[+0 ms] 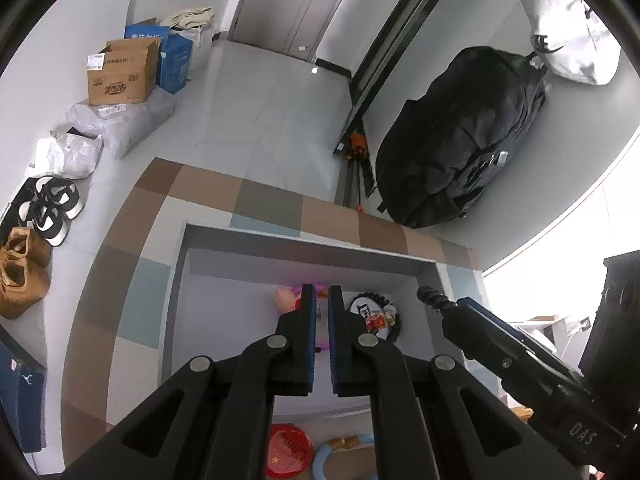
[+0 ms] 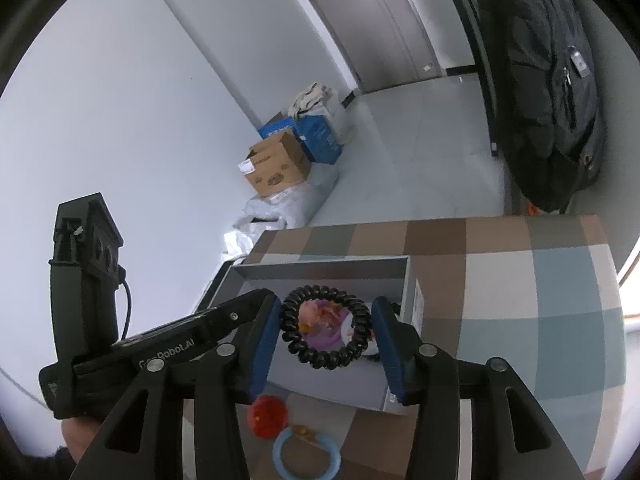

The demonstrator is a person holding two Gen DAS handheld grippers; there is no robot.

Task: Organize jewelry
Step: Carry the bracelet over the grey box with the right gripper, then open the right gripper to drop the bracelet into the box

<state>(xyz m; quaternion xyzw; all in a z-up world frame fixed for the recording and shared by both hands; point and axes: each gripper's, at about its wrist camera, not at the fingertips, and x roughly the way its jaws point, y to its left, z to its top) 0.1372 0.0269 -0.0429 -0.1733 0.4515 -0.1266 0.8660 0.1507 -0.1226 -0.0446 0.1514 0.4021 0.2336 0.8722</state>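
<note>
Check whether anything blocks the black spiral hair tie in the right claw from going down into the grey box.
Nothing visible blocks it. The black spiral hair tie sits between the right claw fingers, over the open grey box. Below lie pink and purple pieces, leaving bare floor. The left claw is shut and hangs over the same box.

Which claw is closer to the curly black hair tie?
Right. The right gripper has the curly black hair tie between its two fingers, above the gray box. The left gripper is shut, beside it, over the same box, a little farther off.
</note>
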